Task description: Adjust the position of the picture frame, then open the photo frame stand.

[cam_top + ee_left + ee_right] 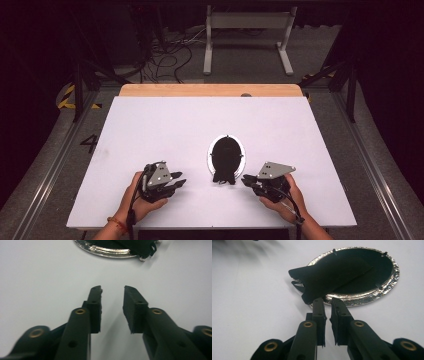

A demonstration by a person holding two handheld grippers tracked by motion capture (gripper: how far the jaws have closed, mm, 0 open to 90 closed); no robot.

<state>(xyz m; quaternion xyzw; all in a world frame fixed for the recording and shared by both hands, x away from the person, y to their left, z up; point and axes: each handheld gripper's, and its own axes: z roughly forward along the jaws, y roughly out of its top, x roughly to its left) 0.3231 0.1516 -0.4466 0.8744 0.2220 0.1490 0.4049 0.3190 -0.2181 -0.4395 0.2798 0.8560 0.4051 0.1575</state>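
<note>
Tools flank black piece on oval frame

Left tool (176, 184) sits with jaws apart, nothing between; right tool (247, 181) has jaws slightly apart, empty, tips just short of the black flat piece (332, 275). Piece lies mid-tabletop on a silver-rimmed oval frame (364, 296), tail overhanging the near rim. Looks light, thin, stiff; grab the overhanging tail. White tabletop (165, 125) is bare all round, edges well apart.

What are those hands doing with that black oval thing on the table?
A person holds a tool in each hand at a white table. An oval silver-rimmed frame lies face down, its black stand flap sticking up. The right tool sits just beside the flap, slightly open and empty. The left tool is apart, open, holding nothing.
</note>
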